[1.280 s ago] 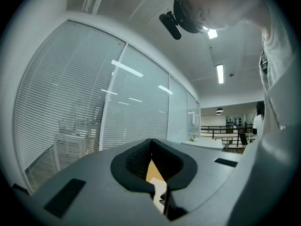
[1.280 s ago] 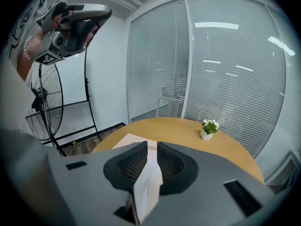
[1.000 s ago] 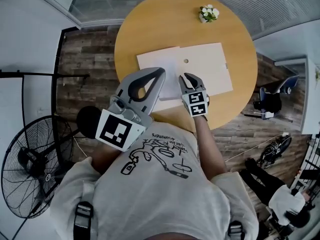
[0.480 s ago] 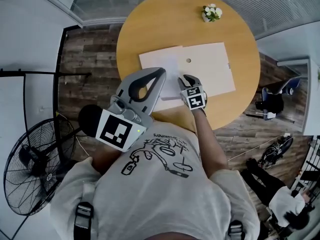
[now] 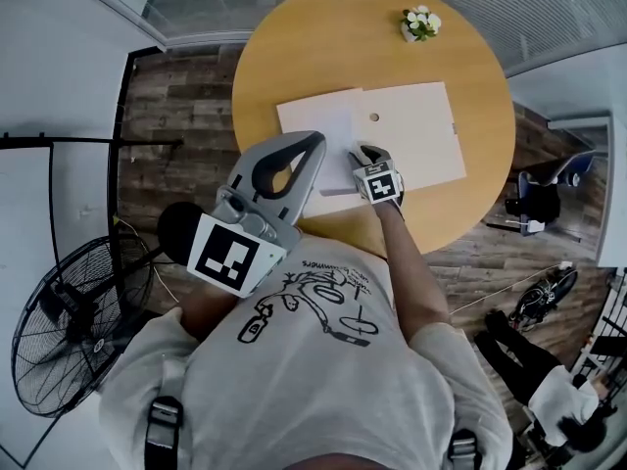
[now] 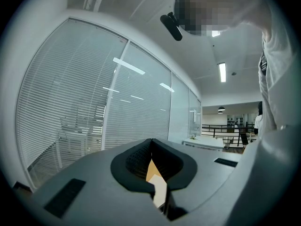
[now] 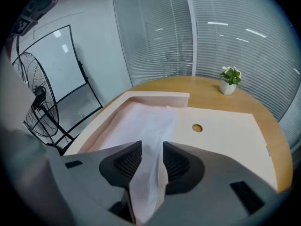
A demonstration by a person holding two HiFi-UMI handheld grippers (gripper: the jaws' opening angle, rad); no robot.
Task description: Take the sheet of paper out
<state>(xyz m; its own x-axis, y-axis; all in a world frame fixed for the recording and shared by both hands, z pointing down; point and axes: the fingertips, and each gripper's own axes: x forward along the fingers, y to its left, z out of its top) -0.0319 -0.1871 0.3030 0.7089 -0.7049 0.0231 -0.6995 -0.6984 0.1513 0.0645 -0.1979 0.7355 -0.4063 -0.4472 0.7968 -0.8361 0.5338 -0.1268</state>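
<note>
Paper [image 5: 318,125] is lying flat on the left part of a beige folder [image 5: 411,135], on the round wooden tabletop [image 5: 313,47]. In the right gripper view the white sheet [image 7: 141,121] is showing a beige margin of the folder [image 7: 225,135] along its left and far sides. On its right it is meeting the folder's top cover, which has a small round hole [image 7: 197,127] in it.

The right claw [image 5: 364,155] is pointing steeply down at the near edge of the sheet, close to where paper and cover meet. Its jaws have just been opening and are now standing wide apart. In its own view a wrinkled fold of the paper is rising up between the two pads of the right claw [image 7: 152,149], but they are not pressing on it.

The left claw [image 5: 315,145] is hanging level and high, close to the head camera, over the near left rim of the tabletop and well apart from the paper. In its own view the tips of the left claw [image 6: 151,142] are meeting, with nothing between them. Only a slice of tabletop and paper is showing through the gap behind them.

A small potted plant [image 5: 420,23] is sitting at the far right of the tabletop, well apart from the folder. A fan [image 5: 73,321] is standing on the floor at the near left.
</note>
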